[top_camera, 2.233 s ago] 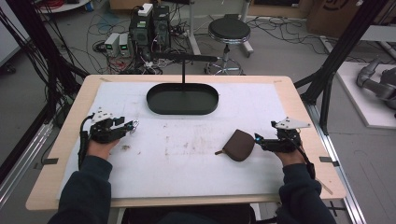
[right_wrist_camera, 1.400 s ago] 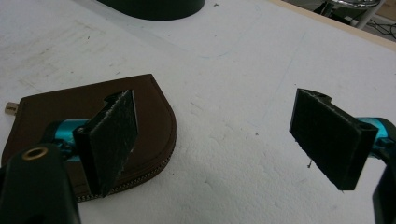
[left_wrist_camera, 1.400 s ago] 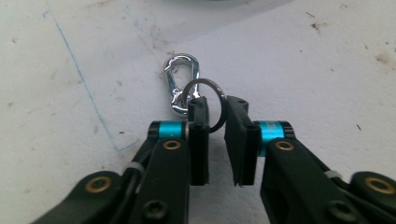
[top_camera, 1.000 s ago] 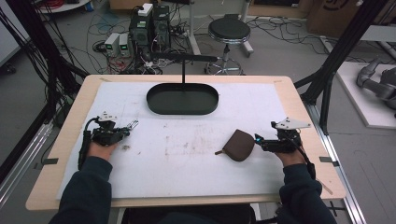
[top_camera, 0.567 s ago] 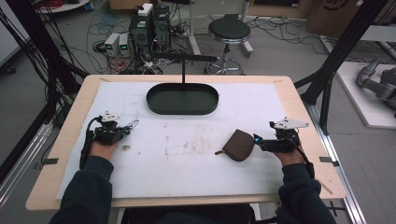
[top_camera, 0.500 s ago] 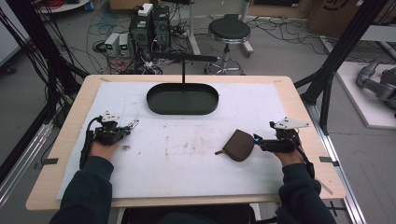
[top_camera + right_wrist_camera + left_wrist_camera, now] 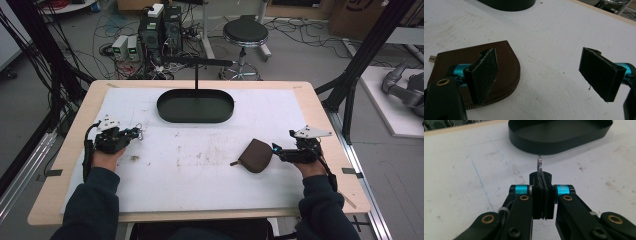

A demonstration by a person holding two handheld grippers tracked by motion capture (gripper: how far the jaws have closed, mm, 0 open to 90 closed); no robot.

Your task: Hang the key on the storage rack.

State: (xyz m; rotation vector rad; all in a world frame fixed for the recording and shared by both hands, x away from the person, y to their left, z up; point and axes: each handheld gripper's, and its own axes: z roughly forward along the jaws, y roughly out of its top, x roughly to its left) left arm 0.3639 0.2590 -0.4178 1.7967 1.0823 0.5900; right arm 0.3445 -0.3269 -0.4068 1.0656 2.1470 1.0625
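Note:
My left gripper (image 7: 136,132) rests at the left of the white mat, shut on a small metal key ring (image 7: 142,131). In the left gripper view the pads (image 7: 537,195) press together and the ring (image 7: 539,165) sticks out edge-on past them, just above the mat. A brown zip pouch (image 7: 256,155) lies flat at the right. My right gripper (image 7: 276,150) sits right beside it with its jaws wide apart. In the right gripper view one pad (image 7: 484,72) stands over the pouch (image 7: 504,62), the other is off over bare mat, and neither presses on it.
A black oval tray (image 7: 165,112) stands at the back middle of the mat, with a black T-shaped stand behind it. Its wall (image 7: 559,145) shows just ahead of the left gripper. The table's wooden border (image 7: 320,115) frames the mat.
The left hand has drawn slightly back toward the table's near left. The right hand and the pouch have kept still.

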